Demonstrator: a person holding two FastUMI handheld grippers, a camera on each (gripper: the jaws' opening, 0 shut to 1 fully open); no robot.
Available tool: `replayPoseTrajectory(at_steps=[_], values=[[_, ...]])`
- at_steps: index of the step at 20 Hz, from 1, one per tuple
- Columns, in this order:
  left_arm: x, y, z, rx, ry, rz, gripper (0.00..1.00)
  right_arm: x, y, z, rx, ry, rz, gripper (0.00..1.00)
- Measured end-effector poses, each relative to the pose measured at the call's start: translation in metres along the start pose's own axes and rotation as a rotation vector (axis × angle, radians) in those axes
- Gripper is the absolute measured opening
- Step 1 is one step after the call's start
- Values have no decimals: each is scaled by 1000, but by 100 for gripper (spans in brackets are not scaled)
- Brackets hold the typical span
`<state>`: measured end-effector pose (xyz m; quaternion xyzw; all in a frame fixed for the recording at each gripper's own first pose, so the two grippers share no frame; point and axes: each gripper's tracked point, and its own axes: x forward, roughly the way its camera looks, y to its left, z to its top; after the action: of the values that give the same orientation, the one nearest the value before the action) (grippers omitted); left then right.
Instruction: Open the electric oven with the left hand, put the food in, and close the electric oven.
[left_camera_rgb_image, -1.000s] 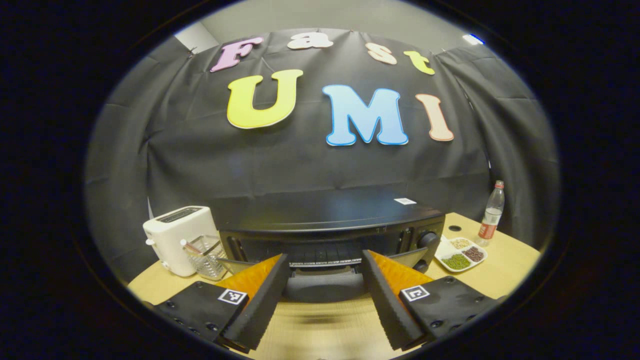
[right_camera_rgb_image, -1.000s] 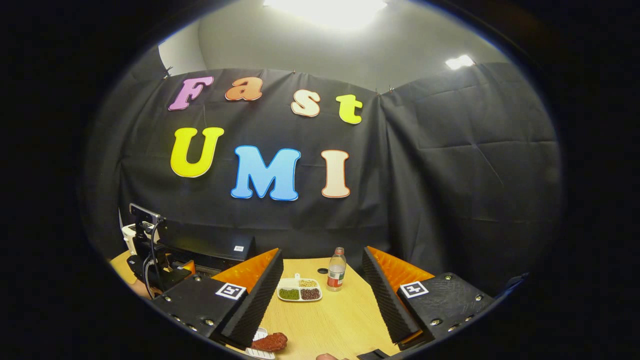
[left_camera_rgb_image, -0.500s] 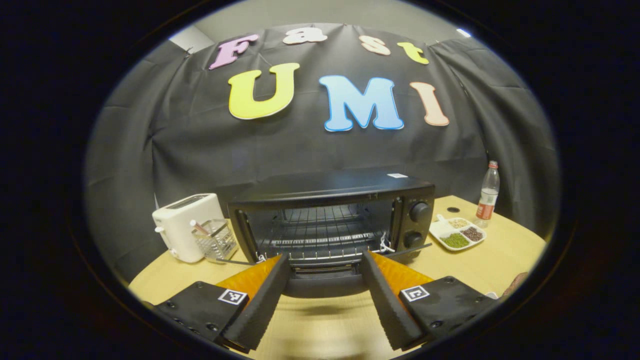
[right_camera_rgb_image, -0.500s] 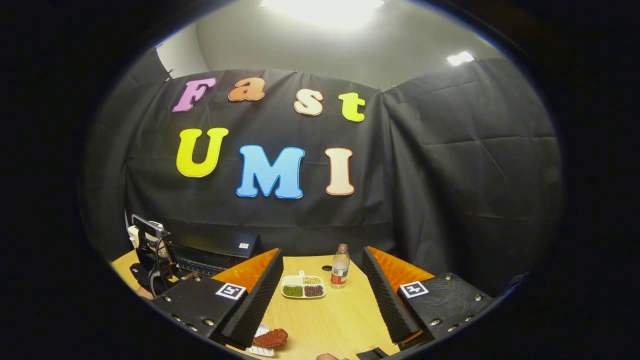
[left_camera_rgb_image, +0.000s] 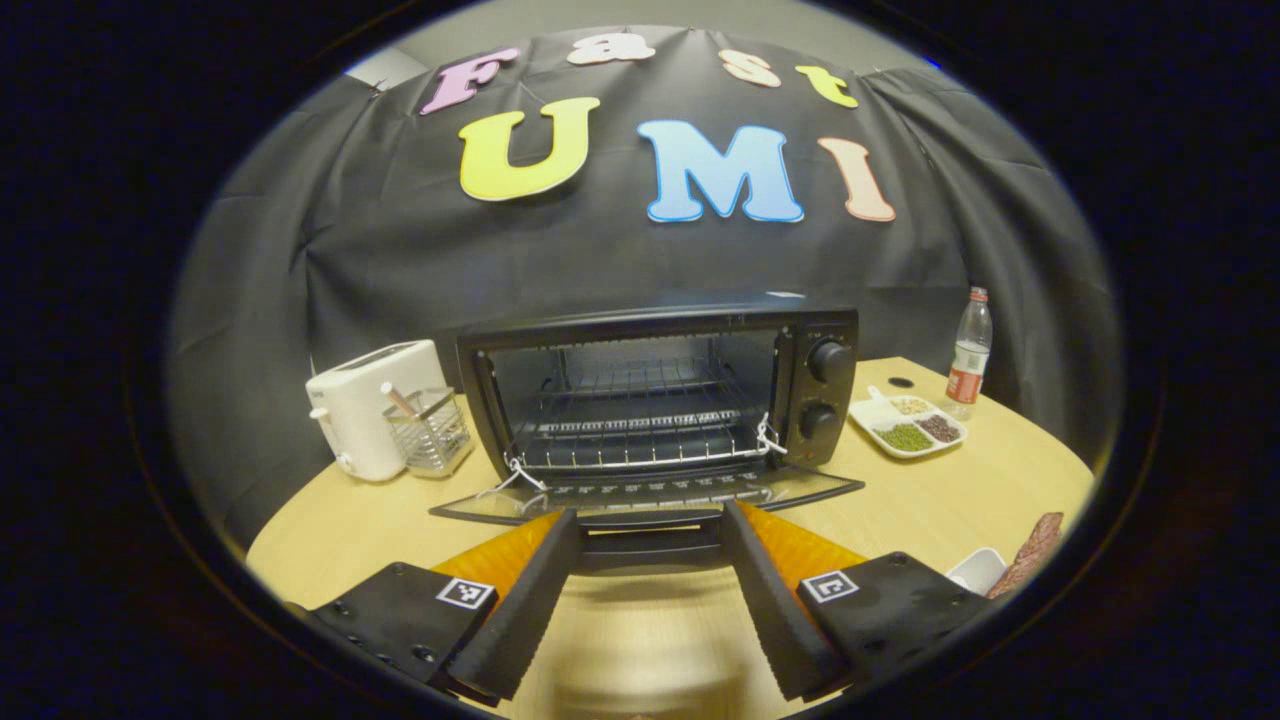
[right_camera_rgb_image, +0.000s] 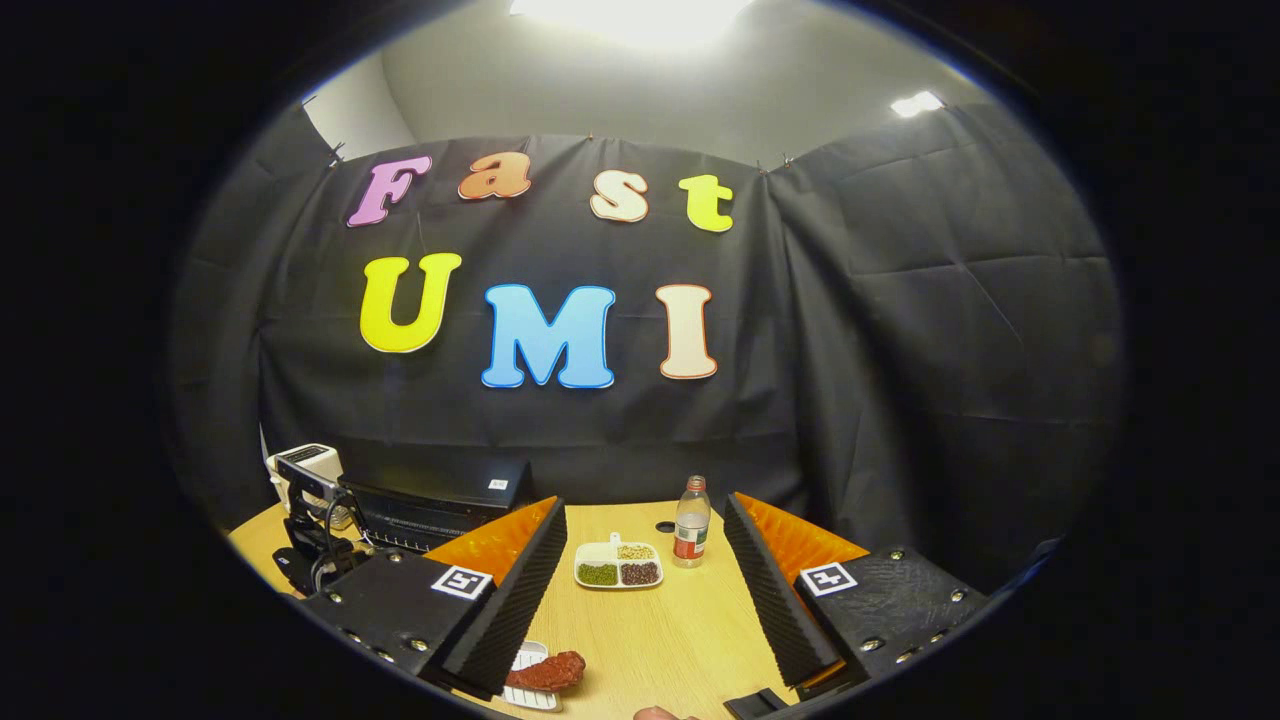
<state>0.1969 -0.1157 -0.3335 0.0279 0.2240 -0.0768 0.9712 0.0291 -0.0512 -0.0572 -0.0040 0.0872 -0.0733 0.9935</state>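
The black electric oven (left_camera_rgb_image: 660, 390) stands mid-table with its glass door (left_camera_rgb_image: 650, 492) folded down flat and the wire rack showing inside. My left gripper (left_camera_rgb_image: 650, 522) is open, its fingers either side of the door handle (left_camera_rgb_image: 650, 540) without pressing on it. A reddish-brown piece of food (left_camera_rgb_image: 1030, 550) lies on a small white dish at the right. My right gripper (right_camera_rgb_image: 642, 510) is open and holds nothing above the table; the food (right_camera_rgb_image: 545, 670) lies just below its left finger. The oven (right_camera_rgb_image: 440, 500) and the left gripper's rig (right_camera_rgb_image: 315, 545) appear at the left.
A white toaster (left_camera_rgb_image: 365, 420) and a wire basket (left_camera_rgb_image: 428, 440) stand left of the oven. A divided plate of beans (left_camera_rgb_image: 908, 425) and a plastic bottle (left_camera_rgb_image: 965, 350) sit to its right on the wooden table (left_camera_rgb_image: 950, 500). Black cloth walls close in the back.
The oven door has swung down from partly open to flat, and my left gripper has dropped with the handle. The right gripper has barely shifted.
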Motion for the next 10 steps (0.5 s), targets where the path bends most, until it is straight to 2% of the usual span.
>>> replayPoseTrajectory(at_steps=[2, 4, 5, 6, 10], values=[[0, -2, -12, -5, 29, -3, 100, -1, 1, 0, -3, 3, 3, 96], [-1, -3, -25, -4, 58, -6, 100, -1, 2, -1, -8, 7, 5, 96], [0, -4, -30, -5, 69, -7, 96, -2, 2, -2, -11, 8, 4, 96], [0, -4, -34, -2, 77, -7, 100, -2, 3, -2, -13, 9, 4, 96], [-1, -8, -45, -4, 101, -23, 96, 0, 8, -5, -29, 15, 12, 96]])
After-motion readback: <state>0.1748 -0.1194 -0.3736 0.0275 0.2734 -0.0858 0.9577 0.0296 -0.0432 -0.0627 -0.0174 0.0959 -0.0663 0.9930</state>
